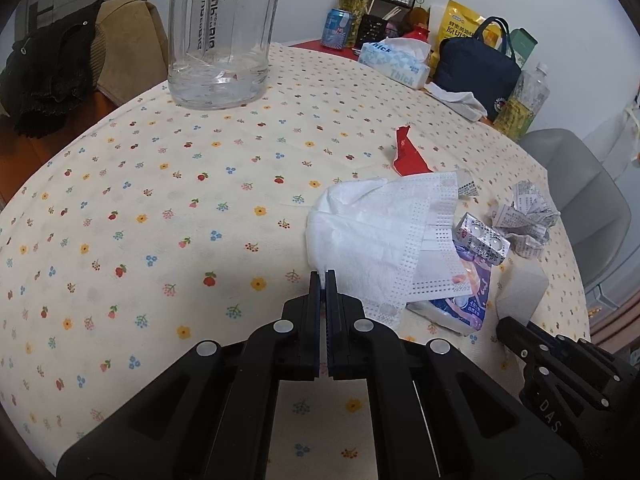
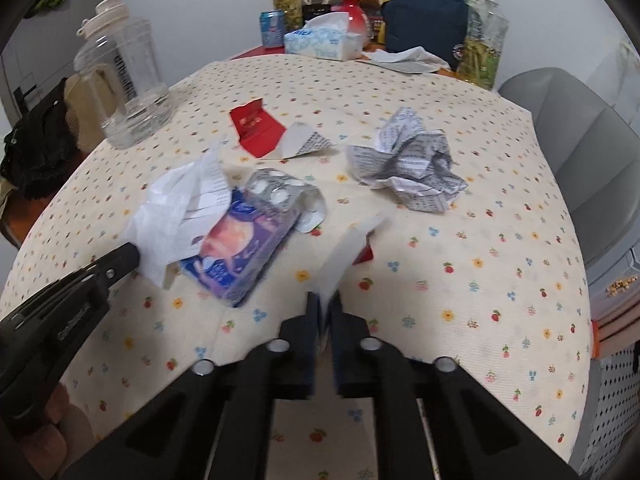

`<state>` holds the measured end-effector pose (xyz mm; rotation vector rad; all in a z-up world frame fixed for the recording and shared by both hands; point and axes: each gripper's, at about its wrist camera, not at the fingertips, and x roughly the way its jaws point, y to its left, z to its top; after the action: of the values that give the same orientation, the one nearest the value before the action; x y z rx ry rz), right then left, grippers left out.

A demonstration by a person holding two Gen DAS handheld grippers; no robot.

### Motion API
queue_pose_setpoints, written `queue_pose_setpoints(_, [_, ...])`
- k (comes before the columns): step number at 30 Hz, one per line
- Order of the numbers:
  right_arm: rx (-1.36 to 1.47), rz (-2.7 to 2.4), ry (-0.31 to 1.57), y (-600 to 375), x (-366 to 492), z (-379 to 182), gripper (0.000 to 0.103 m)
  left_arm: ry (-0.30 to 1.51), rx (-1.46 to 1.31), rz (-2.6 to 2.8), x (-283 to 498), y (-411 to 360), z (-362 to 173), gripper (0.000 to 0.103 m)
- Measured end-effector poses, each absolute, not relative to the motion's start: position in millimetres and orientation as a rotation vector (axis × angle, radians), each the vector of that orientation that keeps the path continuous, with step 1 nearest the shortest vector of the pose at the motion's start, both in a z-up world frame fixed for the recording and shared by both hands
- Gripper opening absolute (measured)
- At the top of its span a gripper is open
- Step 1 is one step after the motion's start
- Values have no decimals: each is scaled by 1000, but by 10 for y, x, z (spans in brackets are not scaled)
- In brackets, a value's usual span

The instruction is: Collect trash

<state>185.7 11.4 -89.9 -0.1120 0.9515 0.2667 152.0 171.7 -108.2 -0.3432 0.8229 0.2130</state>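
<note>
My left gripper (image 1: pixel 323 274) is shut on the corner of a white face mask (image 1: pixel 380 236), which drapes over a purple tissue pack (image 1: pixel 468 300). The mask (image 2: pixel 176 216) and pack (image 2: pixel 244 252) also show in the right wrist view, with the left gripper (image 2: pixel 132 256) at the mask's edge. My right gripper (image 2: pixel 325 298) is shut on a grey-white paper scrap (image 2: pixel 346 254) with a red underside, held just above the table. A silver pill blister (image 1: pixel 482 240) (image 2: pixel 276 192), crumpled printed paper (image 1: pixel 524 220) (image 2: pixel 408 168) and a torn red wrapper (image 1: pixel 408 152) (image 2: pixel 256 128) lie nearby.
A clear plastic jug (image 1: pixel 222 36) (image 2: pixel 124 84) stands at the far left of the floral tablecloth (image 1: pixel 160 200). A tissue box (image 1: pixel 396 64), can, bottles and a navy bag (image 1: pixel 476 68) crowd the back. A grey chair (image 2: pixel 580 152) stands at the right.
</note>
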Motion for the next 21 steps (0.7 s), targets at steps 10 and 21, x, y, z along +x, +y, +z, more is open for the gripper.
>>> queue_pose_setpoints(10, [-99,256,886,-82,1553,-612,4,786,-327,185,1391,1560,-924,3])
queue_pose_setpoints(21, [-54,224,796,-522,1151,-191,4,714,-253,124,1196,1074,-540,3])
